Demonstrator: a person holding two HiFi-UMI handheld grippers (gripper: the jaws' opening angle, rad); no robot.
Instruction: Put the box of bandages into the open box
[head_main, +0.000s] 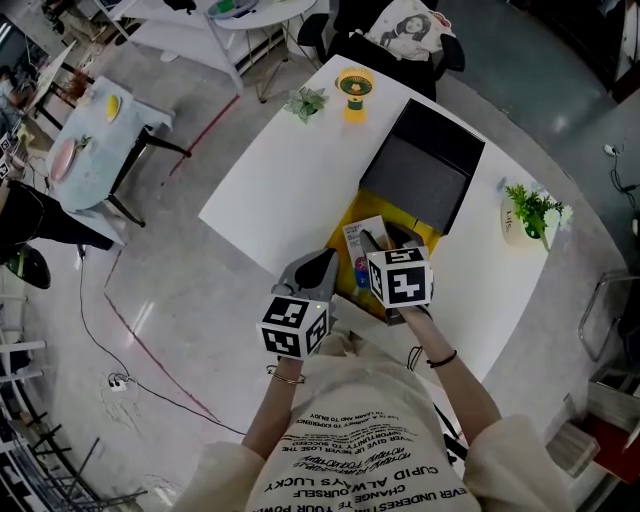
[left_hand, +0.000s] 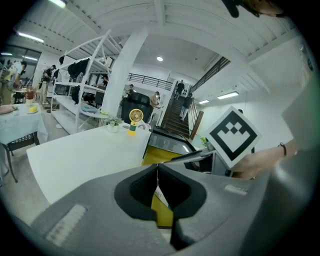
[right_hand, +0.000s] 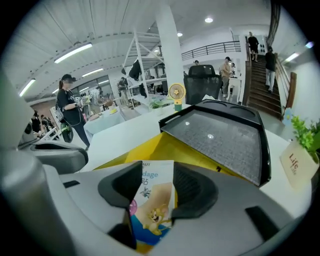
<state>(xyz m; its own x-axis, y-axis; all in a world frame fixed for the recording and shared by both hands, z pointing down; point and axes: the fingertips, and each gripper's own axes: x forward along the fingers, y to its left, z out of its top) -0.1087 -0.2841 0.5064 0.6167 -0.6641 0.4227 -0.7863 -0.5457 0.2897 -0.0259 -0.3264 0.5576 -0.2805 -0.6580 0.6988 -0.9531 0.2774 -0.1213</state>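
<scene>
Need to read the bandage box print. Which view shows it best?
Right gripper view: the box of bandages sits between the fingers, print facing the camera. Head view shows it small; left gripper view, only a sliver.

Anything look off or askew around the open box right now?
Only the bandage box: it sits tilted between the right gripper's jaws over the open box's yellow inside, not lying flat. The raised lid looks sound, and nothing is spilled or damaged.

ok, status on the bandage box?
Left gripper shut, empty. Right gripper shut on bandage box, over the open box. Lid up, nothing blocking.
</scene>
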